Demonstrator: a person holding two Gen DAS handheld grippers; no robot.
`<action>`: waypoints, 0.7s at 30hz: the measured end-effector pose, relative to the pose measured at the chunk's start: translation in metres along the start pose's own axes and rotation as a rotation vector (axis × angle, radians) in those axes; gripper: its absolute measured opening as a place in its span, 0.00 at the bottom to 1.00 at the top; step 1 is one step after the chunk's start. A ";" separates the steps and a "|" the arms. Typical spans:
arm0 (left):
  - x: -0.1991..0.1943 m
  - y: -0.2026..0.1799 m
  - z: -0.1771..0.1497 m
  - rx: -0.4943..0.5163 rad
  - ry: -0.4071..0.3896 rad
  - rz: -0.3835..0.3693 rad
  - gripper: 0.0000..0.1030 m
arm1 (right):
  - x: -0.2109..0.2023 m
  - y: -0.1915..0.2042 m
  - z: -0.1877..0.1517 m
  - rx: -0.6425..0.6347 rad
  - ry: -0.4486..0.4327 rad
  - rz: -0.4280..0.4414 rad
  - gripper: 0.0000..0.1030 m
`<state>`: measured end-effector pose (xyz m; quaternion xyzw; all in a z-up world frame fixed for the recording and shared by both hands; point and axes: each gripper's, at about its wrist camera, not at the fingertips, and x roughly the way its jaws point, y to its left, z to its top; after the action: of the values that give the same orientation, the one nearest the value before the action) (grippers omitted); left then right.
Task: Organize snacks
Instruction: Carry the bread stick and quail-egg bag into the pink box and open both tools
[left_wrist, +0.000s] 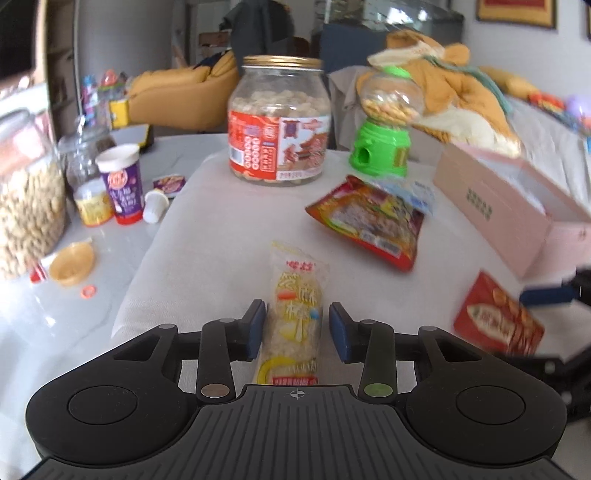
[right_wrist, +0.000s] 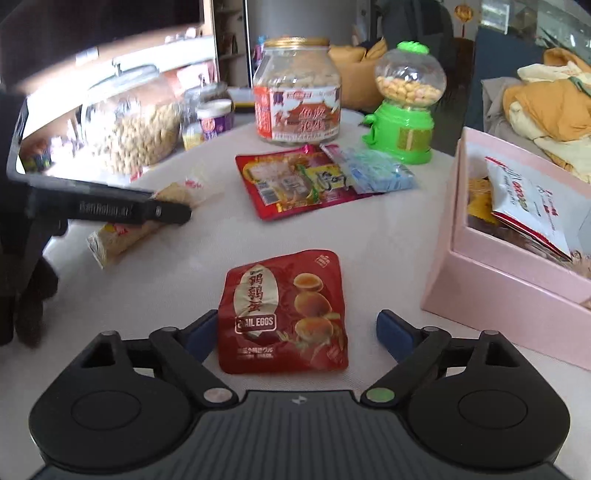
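A long clear packet of yellow-white sesame sticks (left_wrist: 295, 295) lies on the white cloth between the blue pads of my left gripper (left_wrist: 297, 328), which stands open; a small gap shows at the right pad. In the right wrist view this packet (right_wrist: 122, 240) lies under the left gripper's fingers (right_wrist: 162, 213). A red quail-egg pouch (right_wrist: 284, 314) lies flat between the widely spread pads of my open right gripper (right_wrist: 297, 332), touching neither. The same pouch (left_wrist: 495, 321) shows blurred at the right of the left wrist view. An open pink box (right_wrist: 491, 280) stands to the right with a white snack bag (right_wrist: 528, 206) in it.
A red snack packet (right_wrist: 295, 184) and a blue one (right_wrist: 376, 170) lie mid-cloth. Behind stand a gold-lidded jar (right_wrist: 297, 96) and a green candy dispenser (right_wrist: 406, 110). A big peanut jar (right_wrist: 136, 125), cups (left_wrist: 123, 184) and small tubs crowd the left.
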<state>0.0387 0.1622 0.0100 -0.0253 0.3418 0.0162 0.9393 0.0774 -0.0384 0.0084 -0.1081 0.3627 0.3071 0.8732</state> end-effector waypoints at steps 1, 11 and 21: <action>-0.001 -0.002 -0.001 0.000 0.003 0.008 0.41 | 0.001 0.002 0.001 -0.002 0.001 -0.006 0.89; -0.020 -0.010 -0.015 -0.033 -0.017 0.012 0.32 | -0.007 0.009 0.005 -0.023 0.002 -0.030 0.68; -0.058 -0.084 -0.040 0.023 -0.031 -0.139 0.32 | -0.075 -0.010 -0.030 0.007 -0.036 -0.105 0.68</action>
<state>-0.0271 0.0749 0.0202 -0.0379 0.3246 -0.0528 0.9436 0.0256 -0.0927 0.0392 -0.1185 0.3417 0.2616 0.8948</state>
